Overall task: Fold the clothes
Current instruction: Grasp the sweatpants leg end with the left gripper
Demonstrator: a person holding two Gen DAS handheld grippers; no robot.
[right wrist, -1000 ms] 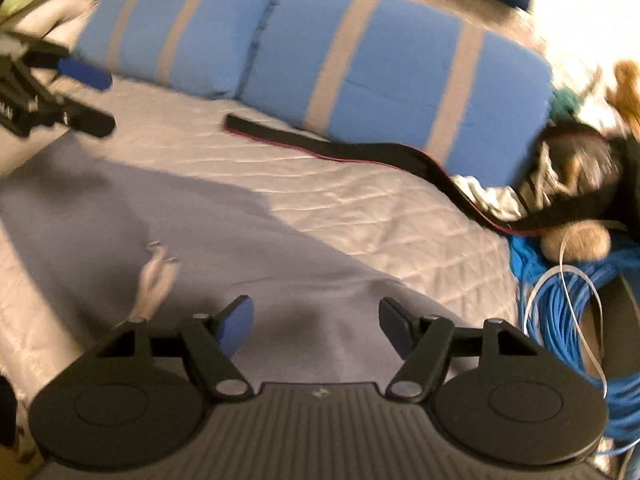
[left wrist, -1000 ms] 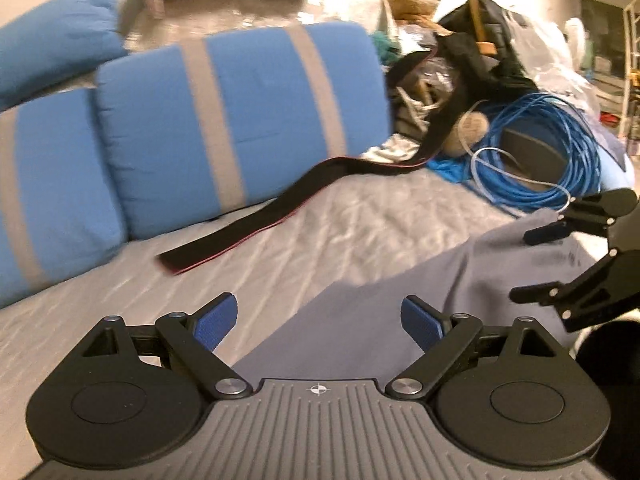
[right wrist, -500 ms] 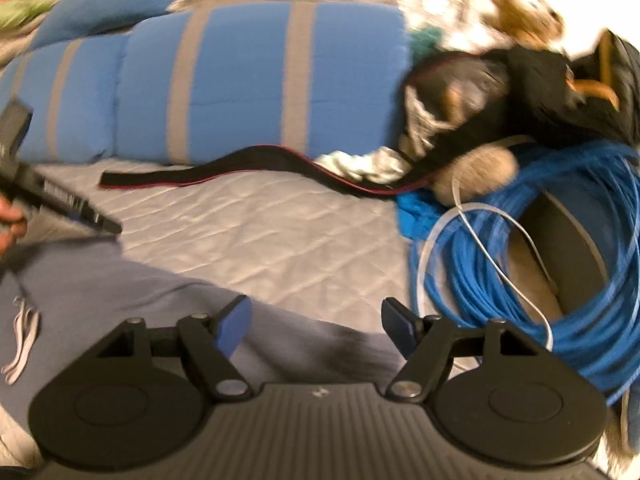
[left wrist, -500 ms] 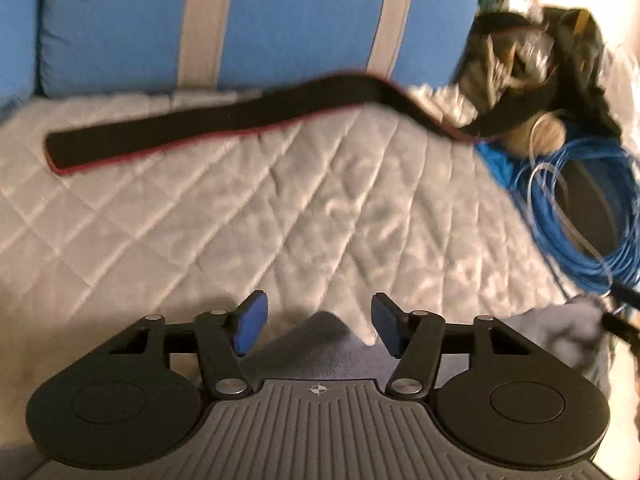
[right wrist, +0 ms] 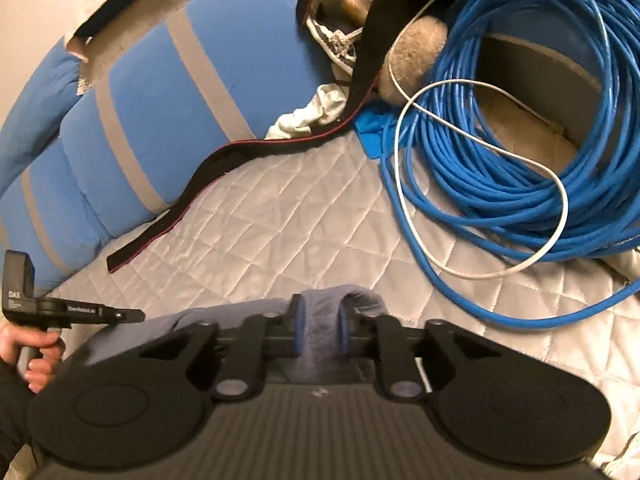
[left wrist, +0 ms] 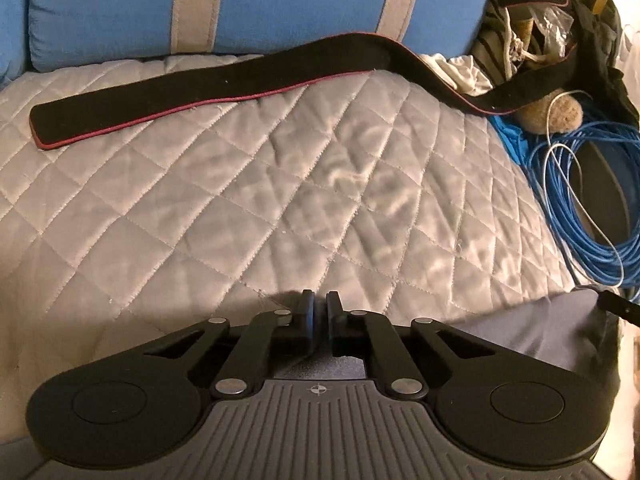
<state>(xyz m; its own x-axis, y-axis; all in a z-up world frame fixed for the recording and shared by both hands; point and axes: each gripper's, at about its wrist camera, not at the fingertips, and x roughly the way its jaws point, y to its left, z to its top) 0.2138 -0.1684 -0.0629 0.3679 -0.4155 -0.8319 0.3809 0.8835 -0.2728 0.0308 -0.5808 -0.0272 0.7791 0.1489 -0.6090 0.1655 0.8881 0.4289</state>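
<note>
Between the nearly closed pads of the left gripper (left wrist: 319, 318) a narrow gap is seen; whether the grey garment (left wrist: 520, 336) is pinched there cannot be told. That garment lies under and right of it on the quilted bed (left wrist: 280, 200). Ahead, a black strap (left wrist: 224, 84) is laid before a blue cushion (left wrist: 280, 4). The right gripper (right wrist: 319, 330) is clamped on a raised fold of the garment. Right of it, blue cable (right wrist: 500, 184) is coiled.
</note>
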